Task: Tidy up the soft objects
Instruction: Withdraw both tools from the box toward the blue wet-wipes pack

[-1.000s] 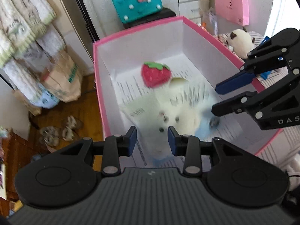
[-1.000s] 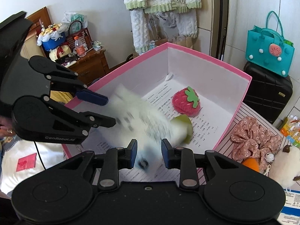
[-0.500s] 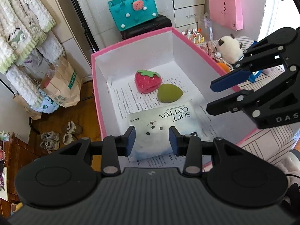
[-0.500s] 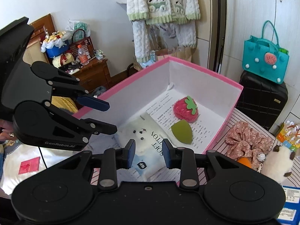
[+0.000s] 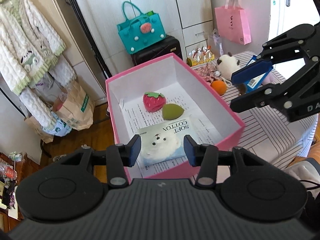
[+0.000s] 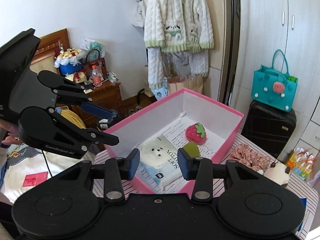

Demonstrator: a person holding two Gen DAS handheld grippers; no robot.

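Both tools hang over the near end of the pink box (image 5: 230, 108), which sits on the striped table (image 5: 266, 132).

Left tool (image 5: 162, 150): blue pads spread apart, nothing pinched between them; its jaws have just been opening. Through the gap, well below the pads, lies the cotton-pad pack (image 5: 168, 140), flat on the printed paper lining the box floor, bear face toward the near wall, "SOFT COTTON" lettering toward the far end. No contact between pads and pack.

Right tool (image 6: 159, 163): also spread and empty, jaws likewise just opening. From its camera the same pack (image 6: 158, 160) shows between and under the pads, lying at the near end of the box (image 6: 230, 140), clear of both fingers. In the left camera the right tool (image 5: 242, 90) shows to the right of the box, above the table, one blue pad over one black finger with open air between.

Other contents of the box: red strawberry plush (image 5: 154, 102) toward the far end, green teardrop sponge (image 5: 172, 111) just beside it and touching or nearly touching the pack's far edge; cannot tell which.

Still out on the table, right of the box: floral scrunchie (image 6: 250, 158), orange ball (image 5: 219, 87), white-and-brown plush cat (image 5: 227, 65).

Beyond: teal bag (image 5: 141, 34) on a black suitcase (image 5: 158, 49), pink paper bag (image 5: 233, 25) hanging on the cupboard, cream knitted cardigan (image 6: 178, 24) on a hanger.
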